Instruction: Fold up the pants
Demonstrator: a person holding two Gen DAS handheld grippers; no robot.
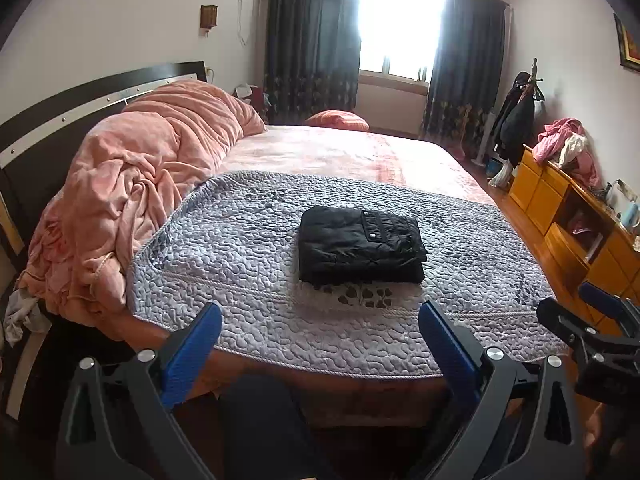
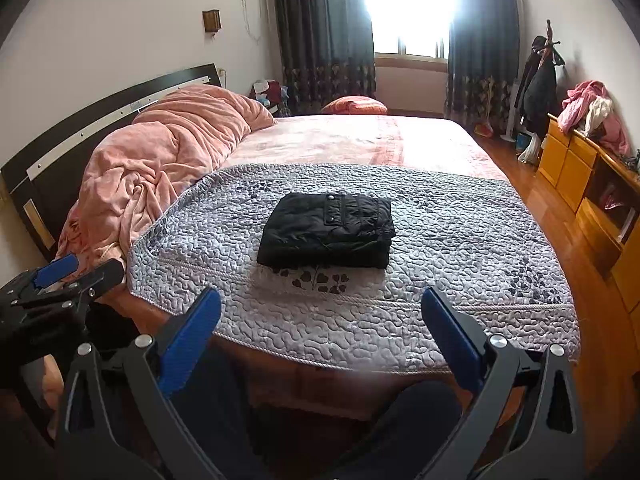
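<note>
Black pants (image 1: 360, 245) lie folded into a compact square stack on the grey quilted mat (image 1: 240, 256), a pocket flap with snaps on top. They also show in the right wrist view (image 2: 326, 230) on the same mat (image 2: 460, 240). My left gripper (image 1: 320, 312) is open and empty, held back over the bed's near edge, well short of the pants. My right gripper (image 2: 320, 300) is open and empty too, likewise back from the pants. The right gripper shows at the right edge of the left wrist view (image 1: 588, 320); the left gripper shows at the left edge of the right wrist view (image 2: 60, 280).
A bunched pink duvet (image 1: 152, 176) lies along the headboard to the left. Pink sheet (image 1: 340, 152) covers the far bed. An orange cabinet (image 1: 568, 216) with piled clothes stands at right, a coat stand (image 1: 520, 120) beyond it. Wood floor (image 2: 580, 240) runs along the bed's right side.
</note>
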